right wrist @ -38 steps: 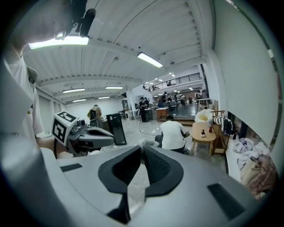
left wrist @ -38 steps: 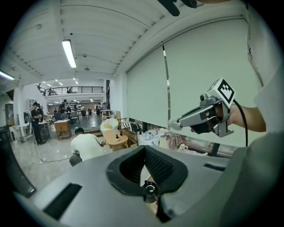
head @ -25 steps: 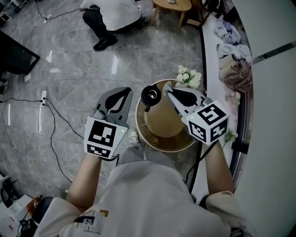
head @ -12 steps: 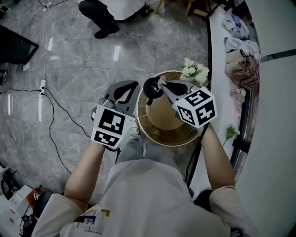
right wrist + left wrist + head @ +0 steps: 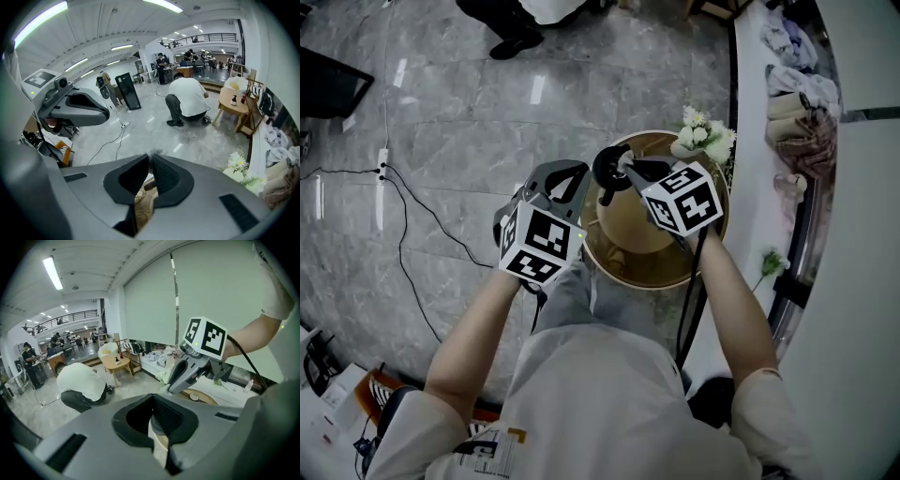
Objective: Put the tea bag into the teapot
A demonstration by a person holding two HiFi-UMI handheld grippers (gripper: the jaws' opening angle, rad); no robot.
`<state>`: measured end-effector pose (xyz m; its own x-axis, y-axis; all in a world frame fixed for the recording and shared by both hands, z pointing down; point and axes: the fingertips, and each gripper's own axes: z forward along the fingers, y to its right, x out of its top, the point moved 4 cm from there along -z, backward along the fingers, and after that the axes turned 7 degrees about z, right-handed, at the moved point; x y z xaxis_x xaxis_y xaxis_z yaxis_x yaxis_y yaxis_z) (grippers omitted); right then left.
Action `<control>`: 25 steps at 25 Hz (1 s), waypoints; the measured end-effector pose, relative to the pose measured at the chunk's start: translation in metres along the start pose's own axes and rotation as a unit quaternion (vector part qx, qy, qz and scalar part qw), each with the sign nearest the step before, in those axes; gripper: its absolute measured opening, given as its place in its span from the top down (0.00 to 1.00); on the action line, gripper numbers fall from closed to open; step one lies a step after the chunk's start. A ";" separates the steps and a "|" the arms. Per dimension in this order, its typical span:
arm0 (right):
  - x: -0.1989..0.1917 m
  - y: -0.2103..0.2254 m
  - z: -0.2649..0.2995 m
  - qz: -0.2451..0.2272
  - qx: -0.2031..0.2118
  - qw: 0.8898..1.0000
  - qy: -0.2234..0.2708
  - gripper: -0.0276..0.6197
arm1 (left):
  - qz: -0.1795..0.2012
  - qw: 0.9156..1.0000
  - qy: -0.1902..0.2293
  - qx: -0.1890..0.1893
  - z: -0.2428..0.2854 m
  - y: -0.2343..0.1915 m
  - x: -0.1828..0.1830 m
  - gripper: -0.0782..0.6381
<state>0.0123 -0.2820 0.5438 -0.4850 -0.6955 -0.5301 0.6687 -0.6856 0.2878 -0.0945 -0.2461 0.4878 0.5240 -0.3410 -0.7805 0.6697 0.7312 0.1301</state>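
Note:
A black teapot (image 5: 607, 169) stands at the far left of a round wooden table (image 5: 639, 261). My right gripper (image 5: 624, 167) reaches over the table with its tips right beside the teapot's top. Its jaws are shut, and a small pale bit shows pinched at the tips, which looks like the tea bag (image 5: 626, 164); most of it is hidden. In the right gripper view the jaws (image 5: 151, 155) meet, with the wooden table seen below them. My left gripper (image 5: 579, 172) hovers just left of the table, shut and holding nothing, as the left gripper view (image 5: 151, 398) confirms.
White flowers (image 5: 705, 141) lie at the table's far right edge. A long white counter (image 5: 769, 187) with clothes runs along the right. Cables (image 5: 403, 216) cross the grey floor at the left. A person (image 5: 187, 98) crouches on the floor farther off, near a small wooden table (image 5: 235, 105).
My right gripper has swung left across the table until its tips reach the teapot. The left gripper has drifted right, closer to the table's edge.

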 end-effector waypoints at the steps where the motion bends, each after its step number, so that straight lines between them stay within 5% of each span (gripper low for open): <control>1: -0.003 0.004 0.008 -0.001 0.000 1.000 -0.009 0.91 | 0.001 1.000 -0.006 -0.003 0.006 0.001 -0.005 0.88; 8: -0.027 0.024 0.056 0.011 0.003 0.998 -0.060 0.91 | -0.005 0.999 -0.037 -0.020 0.041 0.007 -0.028 0.88; 15: -0.047 0.049 0.094 0.036 -0.003 0.995 -0.089 0.91 | -0.078 0.995 -0.049 -0.046 0.071 0.009 -0.047 0.88; 25: -0.082 0.065 0.147 0.041 -0.011 0.990 -0.131 0.91 | -0.099 0.990 -0.081 -0.064 0.103 0.012 -0.081 0.88</control>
<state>0.0129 -0.3014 0.7236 -0.5568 -0.7822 -0.2797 0.7226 -0.6221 0.3013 -0.0751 -0.2703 0.6156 0.4740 -0.5682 -0.6727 0.7010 0.7058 -0.1022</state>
